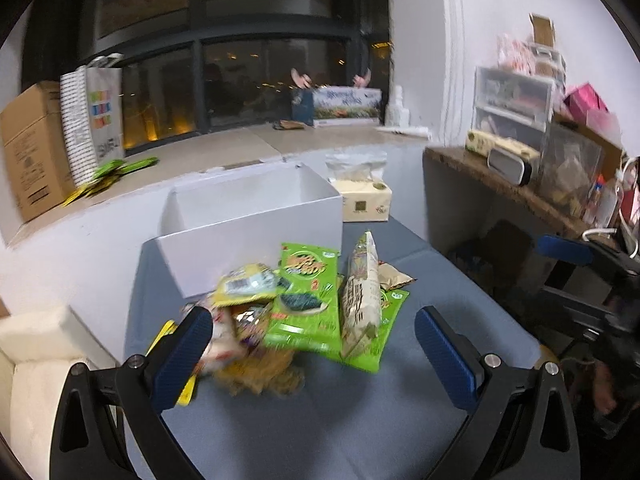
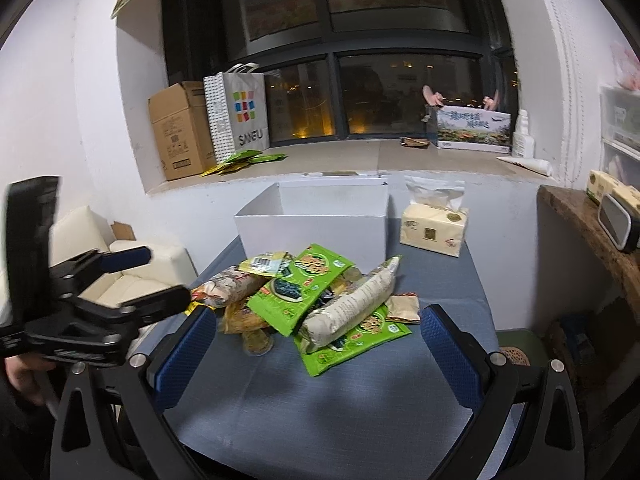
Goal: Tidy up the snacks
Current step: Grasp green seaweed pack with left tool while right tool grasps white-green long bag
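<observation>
A heap of snack packets lies on the blue-grey table (image 1: 440, 320) (image 2: 360, 420). In it are green seaweed bags (image 1: 304, 304) (image 2: 296, 292), a long beige packet (image 1: 360, 300) (image 2: 352, 304), a yellow packet (image 1: 244, 284) and orange ones (image 2: 244, 320). Behind the heap stands an open, empty white box (image 1: 256, 224) (image 2: 316, 232). My left gripper (image 1: 314, 344) hovers open just before the heap, its left finger near the pile's left edge. My right gripper (image 2: 320, 344) is open too, a little short of the heap. The left tool (image 2: 80, 312) shows at the left of the right wrist view.
A tissue pack (image 1: 364, 200) (image 2: 434, 230) sits right of the box. A cream cushion (image 1: 40, 340) lies left of the table. A brown shelf (image 1: 520, 184) with drawers and clutter stands on the right. The windowsill (image 2: 340, 156) holds a cardboard box, a paper bag and a printed carton.
</observation>
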`<state>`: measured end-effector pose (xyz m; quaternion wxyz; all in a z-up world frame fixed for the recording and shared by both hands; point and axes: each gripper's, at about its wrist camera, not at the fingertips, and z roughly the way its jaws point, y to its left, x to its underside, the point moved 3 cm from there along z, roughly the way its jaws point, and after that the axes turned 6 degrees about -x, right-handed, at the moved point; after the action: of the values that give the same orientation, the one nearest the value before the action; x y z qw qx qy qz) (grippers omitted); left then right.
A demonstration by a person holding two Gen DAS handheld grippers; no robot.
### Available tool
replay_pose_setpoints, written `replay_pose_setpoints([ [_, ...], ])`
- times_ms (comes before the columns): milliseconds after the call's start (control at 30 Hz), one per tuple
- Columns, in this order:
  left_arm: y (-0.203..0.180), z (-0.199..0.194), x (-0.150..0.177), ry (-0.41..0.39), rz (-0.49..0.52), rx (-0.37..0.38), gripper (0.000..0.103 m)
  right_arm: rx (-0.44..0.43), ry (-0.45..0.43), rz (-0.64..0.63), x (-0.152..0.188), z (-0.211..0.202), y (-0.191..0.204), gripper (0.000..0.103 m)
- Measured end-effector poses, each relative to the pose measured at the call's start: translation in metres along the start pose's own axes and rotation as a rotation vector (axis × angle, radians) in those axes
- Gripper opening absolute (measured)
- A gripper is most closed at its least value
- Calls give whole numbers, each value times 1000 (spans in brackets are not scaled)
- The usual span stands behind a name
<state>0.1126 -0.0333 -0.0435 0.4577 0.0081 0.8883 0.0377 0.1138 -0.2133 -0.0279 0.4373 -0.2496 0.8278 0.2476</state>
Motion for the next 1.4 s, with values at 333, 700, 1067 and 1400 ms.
replay_pose_setpoints([
  [333, -24, 139, -15, 240, 119, -66, 103, 41, -15, 85, 5, -11, -35, 103],
  [700, -16, 168, -4, 315, 90, -49, 65, 50, 3, 160, 15, -8, -60, 103],
  [1067, 26, 5, -21, -105, -86, 52, 64, -85, 66, 285, 13, 28, -70, 103],
  [1400, 83, -67, 16, -204, -229, 22, 64, -127, 295, 463, 12, 159, -88, 103],
])
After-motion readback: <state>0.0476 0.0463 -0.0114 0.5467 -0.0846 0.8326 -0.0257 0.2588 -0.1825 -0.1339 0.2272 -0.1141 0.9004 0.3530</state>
